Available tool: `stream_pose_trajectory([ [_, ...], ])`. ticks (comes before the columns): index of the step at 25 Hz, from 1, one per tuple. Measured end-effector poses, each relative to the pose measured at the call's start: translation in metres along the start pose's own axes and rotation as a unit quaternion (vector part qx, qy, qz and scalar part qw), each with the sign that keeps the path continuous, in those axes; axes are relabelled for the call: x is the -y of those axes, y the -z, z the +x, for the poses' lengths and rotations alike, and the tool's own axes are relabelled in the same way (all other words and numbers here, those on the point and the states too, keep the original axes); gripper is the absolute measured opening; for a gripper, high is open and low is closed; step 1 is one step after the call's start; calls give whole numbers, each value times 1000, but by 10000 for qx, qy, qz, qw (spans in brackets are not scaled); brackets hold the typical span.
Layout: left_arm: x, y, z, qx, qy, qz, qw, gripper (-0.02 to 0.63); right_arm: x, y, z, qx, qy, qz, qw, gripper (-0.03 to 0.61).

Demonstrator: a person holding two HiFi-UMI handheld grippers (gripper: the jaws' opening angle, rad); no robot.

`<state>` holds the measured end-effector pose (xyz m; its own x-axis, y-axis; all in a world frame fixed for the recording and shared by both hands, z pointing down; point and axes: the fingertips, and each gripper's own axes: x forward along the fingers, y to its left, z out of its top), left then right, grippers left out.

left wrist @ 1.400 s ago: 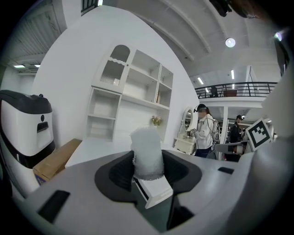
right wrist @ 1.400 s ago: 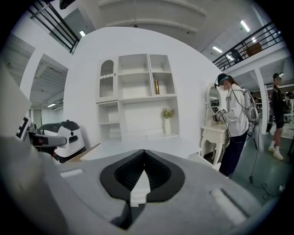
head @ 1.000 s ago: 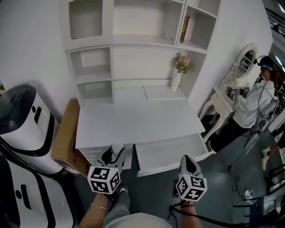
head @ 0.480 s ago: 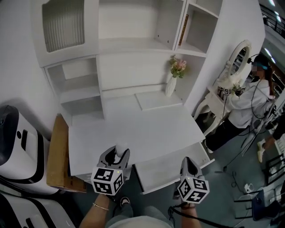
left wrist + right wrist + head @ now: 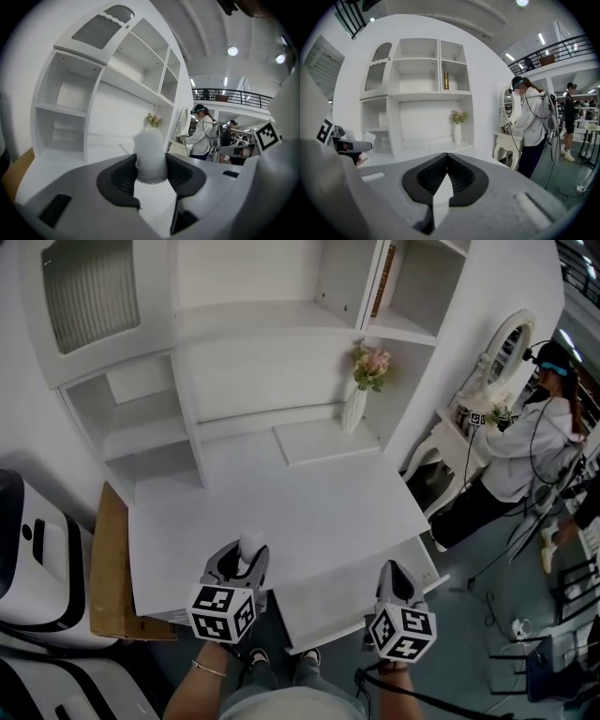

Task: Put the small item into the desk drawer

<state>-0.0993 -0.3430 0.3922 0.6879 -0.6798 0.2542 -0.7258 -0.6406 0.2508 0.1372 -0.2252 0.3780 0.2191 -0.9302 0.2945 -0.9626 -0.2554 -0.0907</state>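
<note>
A small white frosted cylinder [image 5: 150, 157] stands upright between my left gripper's [image 5: 151, 169] dark pads, which are shut on it. In the head view the left gripper [image 5: 240, 562] hovers over the white desk's [image 5: 281, 502] front edge, with the white item [image 5: 248, 546] poking out of its tip. The desk drawer [image 5: 328, 601] is pulled out, just right of the left gripper. My right gripper [image 5: 392, 572] hangs over the drawer's right end. Its jaws are shut with nothing between them [image 5: 446, 161].
A vase of pink flowers [image 5: 361, 390] and a flat white board [image 5: 323, 440] sit at the desk's back under the white shelves. A cardboard box [image 5: 105, 568] and a white machine [image 5: 33, 549] stand at the left. A person [image 5: 525, 456] stands by a dressing table at the right.
The head view has swung closer over the desk. My left gripper, still holding the white item, has come up from below the desk's front edge to above it. The right gripper has hardly moved.
</note>
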Motion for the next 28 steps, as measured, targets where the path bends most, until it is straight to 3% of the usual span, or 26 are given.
stream_pose_trajectory([
  [11,30,9,31,-192,220,171,9994,169,44,4,2,-92,276,162,9994,5],
  [19,80,23,64,-481,910,351,9941,170,92,11,-27,-97,960,359,9947,5],
  [28,151,42,91,-862,1685,606,9800,170,144,20,-75,-79,1661,628,9841,5],
])
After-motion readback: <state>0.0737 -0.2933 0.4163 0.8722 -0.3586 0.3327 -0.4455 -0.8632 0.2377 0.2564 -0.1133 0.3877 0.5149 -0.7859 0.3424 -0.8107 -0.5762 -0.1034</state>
